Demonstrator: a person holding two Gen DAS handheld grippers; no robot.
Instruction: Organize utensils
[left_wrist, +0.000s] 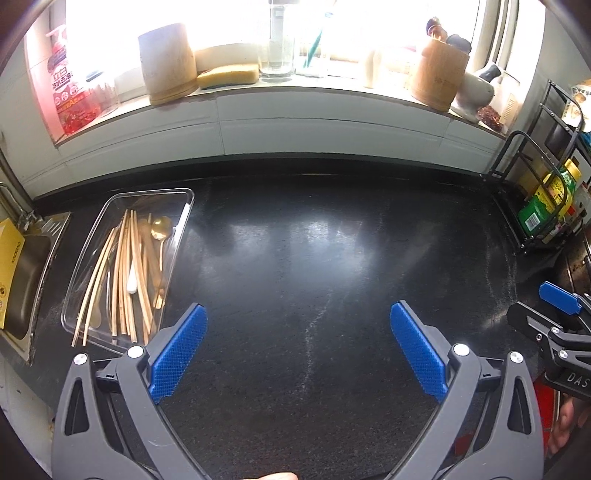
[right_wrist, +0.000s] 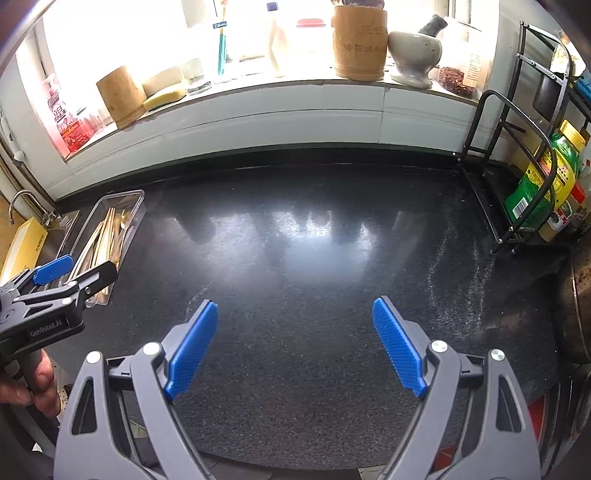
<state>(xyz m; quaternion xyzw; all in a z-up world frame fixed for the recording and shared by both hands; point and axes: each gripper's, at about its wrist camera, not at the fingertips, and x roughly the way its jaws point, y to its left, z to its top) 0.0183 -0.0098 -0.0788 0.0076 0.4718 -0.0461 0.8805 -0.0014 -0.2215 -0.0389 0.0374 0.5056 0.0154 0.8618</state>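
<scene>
Left wrist view: left gripper (left_wrist: 298, 349) and right gripper (right_wrist: 294, 345) fingers spread, empty, above black tabletop (left_wrist: 314, 258); clear plastic tray (left_wrist: 92, 254) of wooden chopsticks (left_wrist: 123, 280) at ten o'clock; judged sorting apparently complete, no grasp pending

Right claw (right_wrist: 295, 314) spread wide above dark countertop (right_wrist: 314, 258), utensil tray (right_wrist: 136, 206) far left

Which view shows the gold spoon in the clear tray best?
Left wrist view. The gold metal spoon lies bowl-up among wooden chopsticks in the clear plastic tray, near and unobstructed. In the right wrist view the tray is small and far left, partly behind the left tongs; the spoon is barely discernible.
</scene>
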